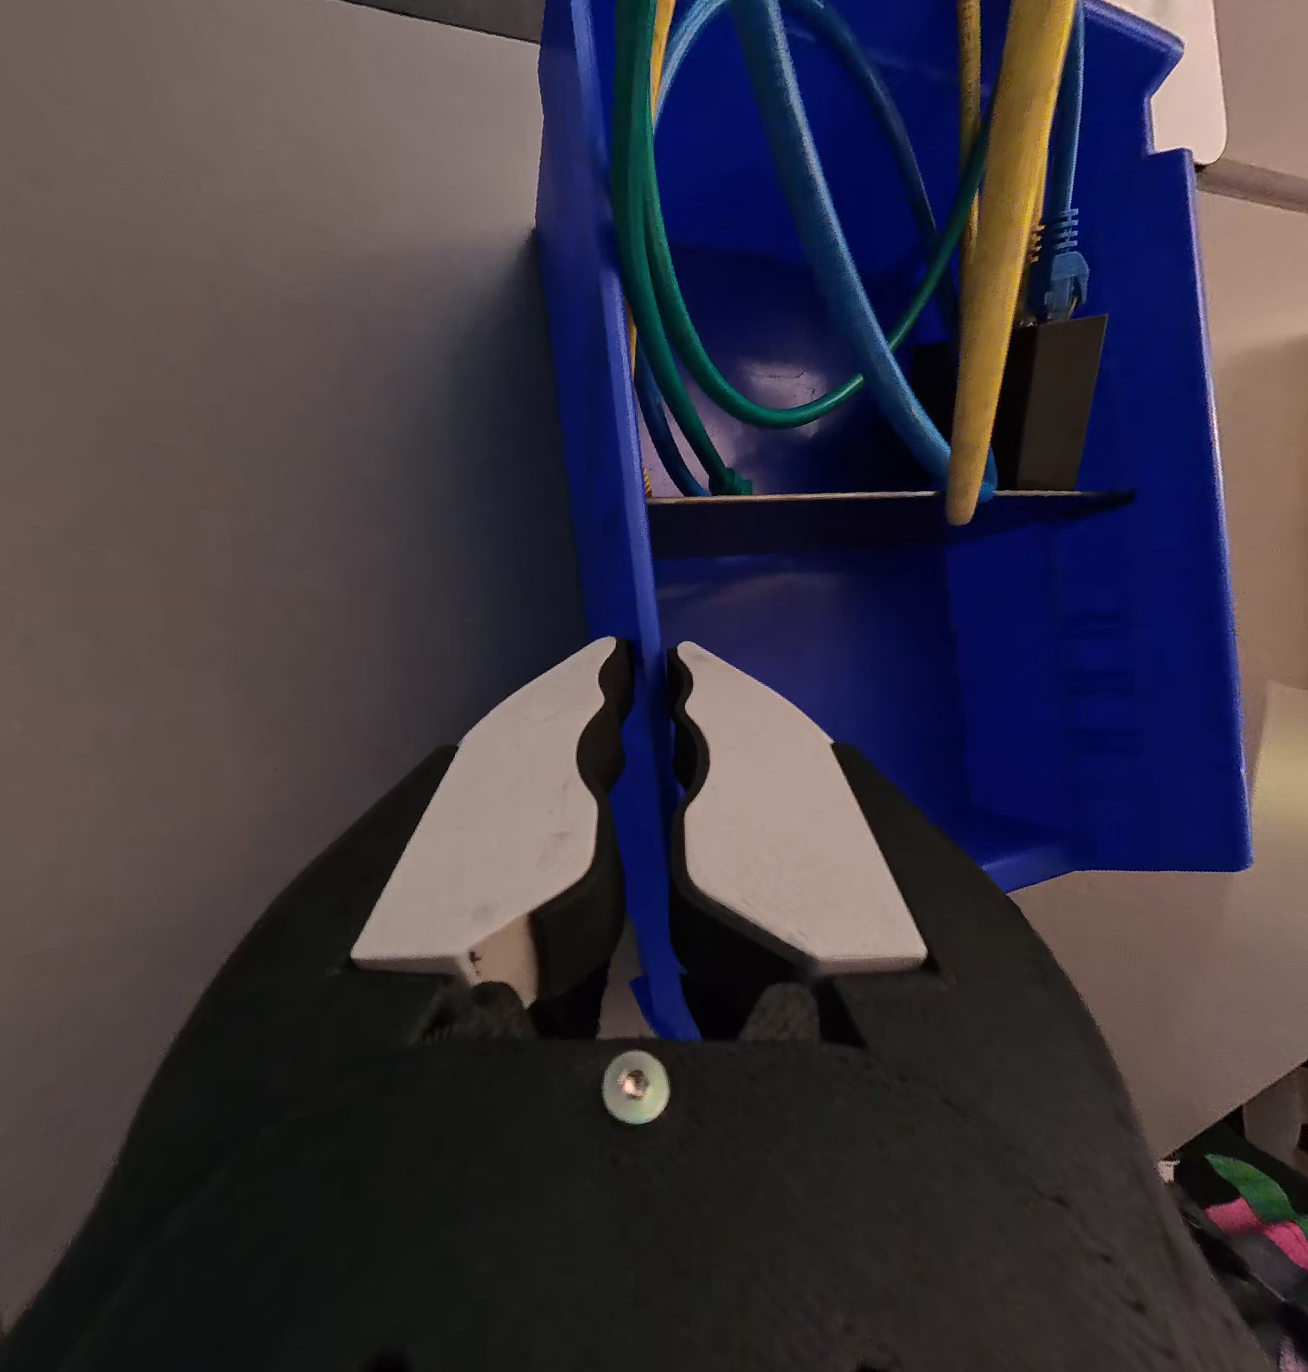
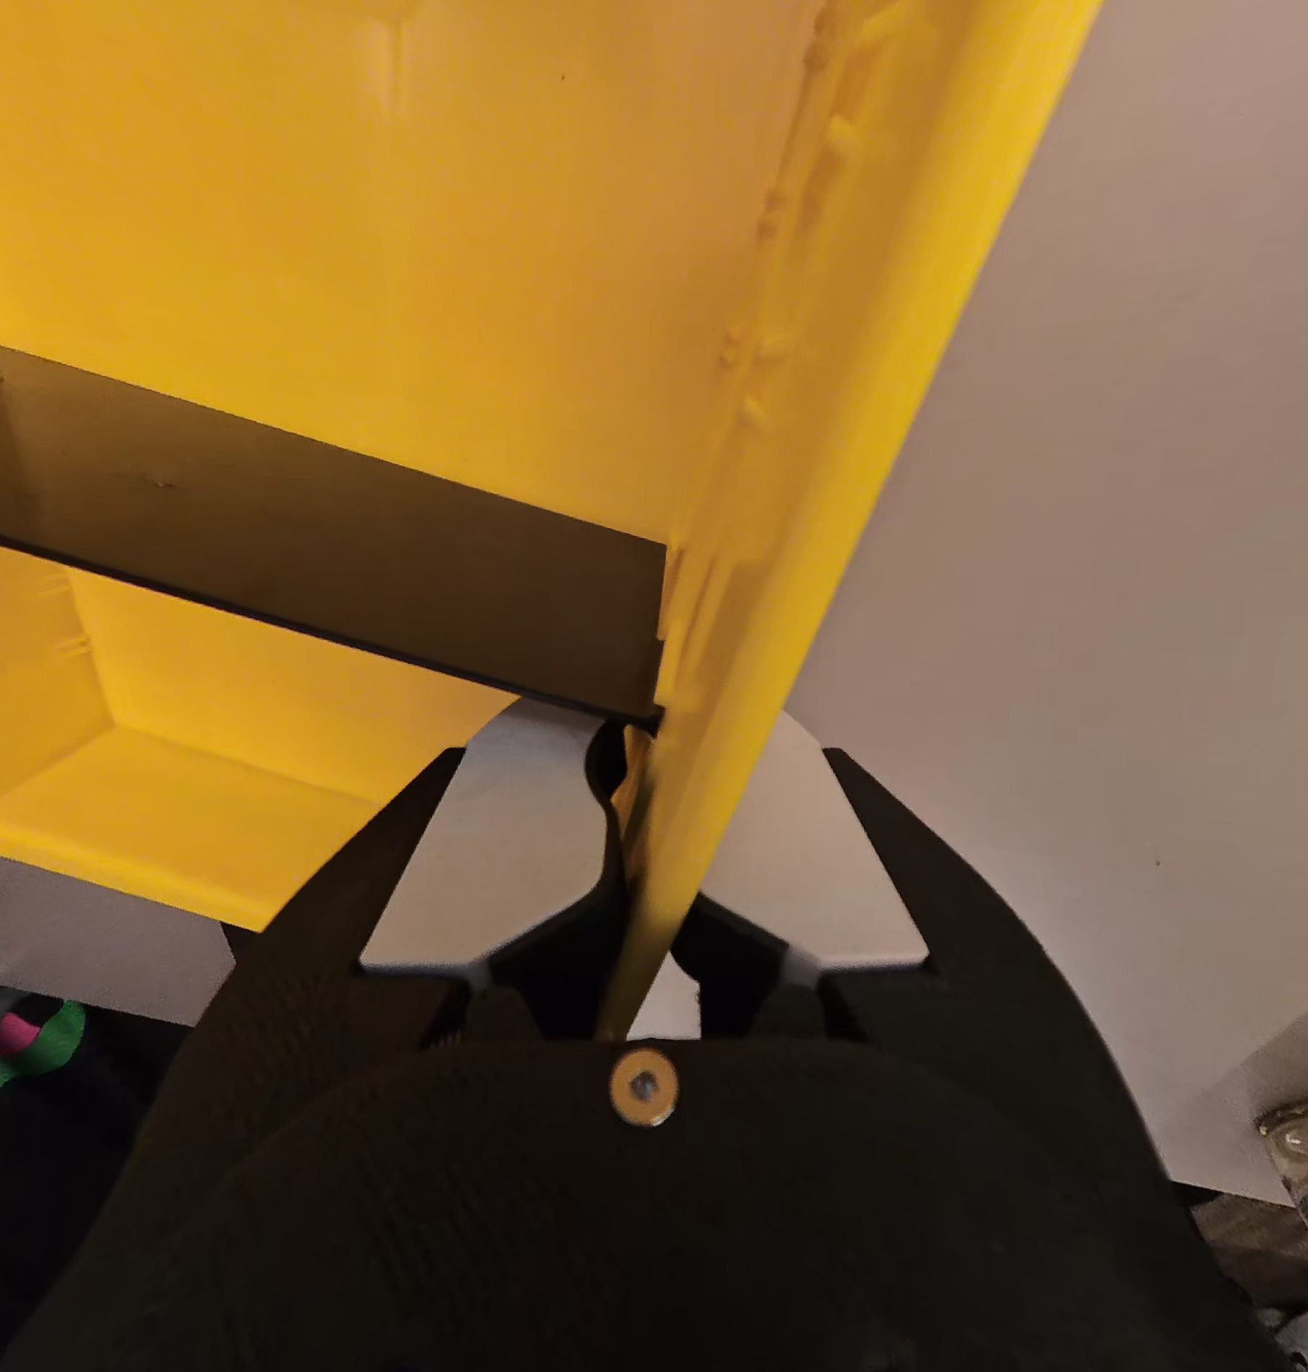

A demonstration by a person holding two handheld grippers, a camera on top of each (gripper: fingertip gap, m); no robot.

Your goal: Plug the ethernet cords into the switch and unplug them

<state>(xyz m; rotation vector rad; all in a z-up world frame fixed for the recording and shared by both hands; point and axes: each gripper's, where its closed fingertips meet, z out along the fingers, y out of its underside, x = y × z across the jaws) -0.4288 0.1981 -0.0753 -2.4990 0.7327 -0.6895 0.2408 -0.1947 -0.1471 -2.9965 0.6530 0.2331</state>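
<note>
Pale wall (image 1: pixel 227 445) behind both views; no bench visible, so no support surface to reference.

Blue bin (image 1: pixel 1007 705) is held by its side wall in the left gripper (image 1: pixel 647 653), fingers (image 1: pixel 517 817) clamped on that wall. Yellow bin (image 2: pixel 413 223) is held the same way by the right gripper (image 2: pixel 647 731), fingers (image 2: pixel 502 839) clenched on its edge. My read: both bins are being carried or positioned, so no plugging yet.

Black divider (image 1: pixel 858 512) crosses the blue bin; another black divider (image 2: pixel 324 534) crosses the yellow one.

Ethernet cords sit behind the blue bin's divider: yellow cord (image 1: pixel 999 260), blue cord (image 1: pixel 821 245), green cord (image 1: pixel 651 282), loosely looped. Blue plug (image 1: pixel 1062 278) sits on a black block (image 1: pixel 1051 401), possibly the switch; can't confirm.

Yellow bin shows no contents.
</note>
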